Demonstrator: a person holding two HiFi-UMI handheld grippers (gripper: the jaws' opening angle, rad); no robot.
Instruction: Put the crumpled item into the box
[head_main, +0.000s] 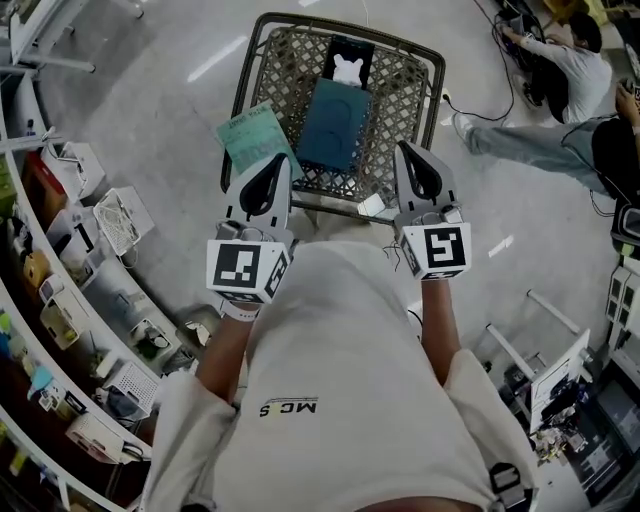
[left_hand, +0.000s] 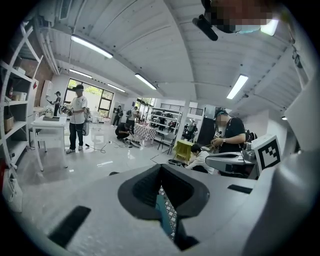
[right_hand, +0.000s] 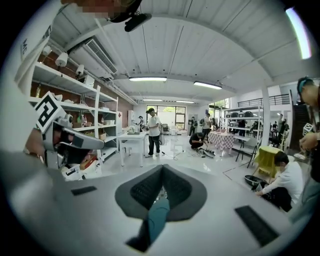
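You're holding both grippers over the basket's (head_main: 400, 90) near rim, left gripper (head_main: 268, 178) and right gripper (head_main: 418, 165) each with jaws pressed together, gripping nothing. The white crumpled item (head_main: 347, 70) is sitting at the far end, beyond the teal box (head_main: 335, 125). A green sheet (head_main: 255, 135) is lying at the left rim.

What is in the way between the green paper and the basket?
Nothing visible. The green paper lies across the left rim of the basket, just ahead of the left tool. The top is open, and a teal pack lies inside.
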